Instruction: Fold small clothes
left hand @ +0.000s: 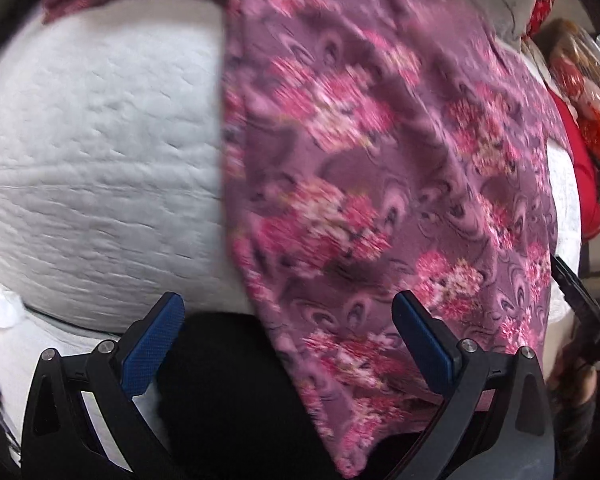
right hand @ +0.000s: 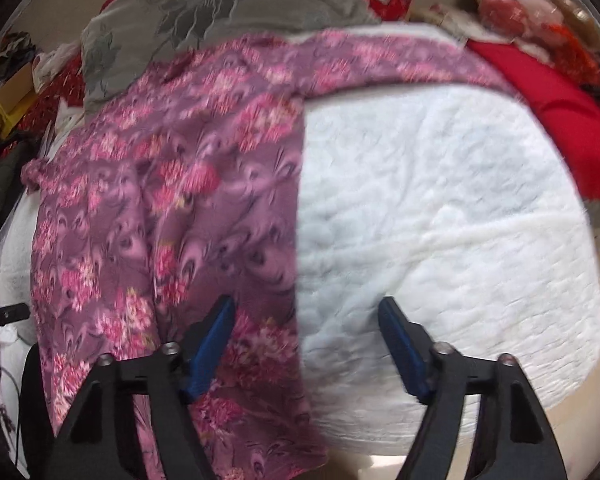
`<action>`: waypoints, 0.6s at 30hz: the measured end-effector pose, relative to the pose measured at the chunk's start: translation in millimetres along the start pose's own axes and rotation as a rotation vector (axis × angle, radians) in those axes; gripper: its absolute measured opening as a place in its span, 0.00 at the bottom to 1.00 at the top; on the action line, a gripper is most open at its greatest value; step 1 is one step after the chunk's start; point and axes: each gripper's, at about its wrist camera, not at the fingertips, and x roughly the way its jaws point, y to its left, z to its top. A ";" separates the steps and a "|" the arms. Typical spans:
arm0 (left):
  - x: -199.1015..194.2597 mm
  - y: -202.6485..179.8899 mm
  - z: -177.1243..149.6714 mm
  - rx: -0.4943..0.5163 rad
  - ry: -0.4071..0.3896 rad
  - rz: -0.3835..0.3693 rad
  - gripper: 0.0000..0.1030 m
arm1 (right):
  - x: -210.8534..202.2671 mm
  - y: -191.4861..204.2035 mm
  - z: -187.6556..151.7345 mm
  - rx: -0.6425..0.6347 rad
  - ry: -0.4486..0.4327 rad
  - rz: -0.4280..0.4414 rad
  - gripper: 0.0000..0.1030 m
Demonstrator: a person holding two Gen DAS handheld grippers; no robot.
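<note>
A purple garment with a pink flower print [left hand: 380,160] lies spread on a white quilted bed cover [left hand: 100,140], with its lower end hanging over the near edge. My left gripper [left hand: 288,308] points steeply down over the garment's straight left edge, open, its blue pads clear of the cloth. In the right wrist view the same garment [right hand: 160,200] covers the left half of the bed cover [right hand: 440,220]. My right gripper [right hand: 306,304] straddles the garment's straight right edge. It is open, with its left pad [right hand: 212,344] over the cloth and nothing pinched.
A grey flowered pillow [right hand: 220,12] lies behind the garment. Red fabric [right hand: 560,120] and wrapped bundles [right hand: 520,8] sit at the back right. Boxes and clutter [right hand: 8,100] are at the far left. A person's dark clothing [left hand: 228,400] is below the bed's near edge.
</note>
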 end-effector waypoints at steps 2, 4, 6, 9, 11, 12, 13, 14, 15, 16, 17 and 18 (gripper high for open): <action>8.1 -6.7 0.7 0.003 0.031 -0.017 0.96 | -2.0 8.5 -4.2 -0.047 -0.020 -0.018 0.61; 16.0 -13.1 1.9 0.007 0.068 -0.042 0.79 | -4.4 14.1 -6.9 -0.077 -0.025 -0.025 0.48; 23.7 -18.9 2.8 0.017 0.111 -0.062 0.43 | -4.9 15.9 -9.6 -0.094 -0.019 -0.008 0.33; 25.0 -18.5 3.2 0.045 0.108 -0.009 0.03 | -4.8 17.8 -14.0 -0.106 -0.012 0.038 0.07; 12.5 -4.8 2.9 0.006 0.091 -0.048 0.02 | -9.9 15.9 -14.0 -0.099 -0.026 0.055 0.05; 2.9 4.0 2.3 -0.014 0.068 -0.060 0.02 | -14.8 12.5 -13.2 -0.081 -0.034 0.072 0.05; -9.4 12.3 3.7 -0.031 0.039 -0.075 0.02 | -22.0 8.3 -11.0 -0.059 -0.051 0.091 0.05; -24.3 21.1 3.7 -0.052 0.010 -0.088 0.02 | -35.6 0.9 -7.3 -0.032 -0.086 0.104 0.05; -39.2 29.6 3.8 -0.069 -0.014 -0.103 0.02 | -45.6 -5.8 -3.2 -0.012 -0.112 0.112 0.05; -52.4 36.6 4.4 -0.079 -0.039 -0.118 0.02 | -54.6 -12.3 0.2 0.008 -0.136 0.122 0.05; -65.6 43.5 5.5 -0.086 -0.064 -0.130 0.02 | -64.8 -20.8 4.6 0.033 -0.162 0.129 0.05; -73.1 46.8 7.9 -0.089 -0.067 -0.128 0.02 | -73.0 -30.4 10.4 0.056 -0.183 0.122 0.05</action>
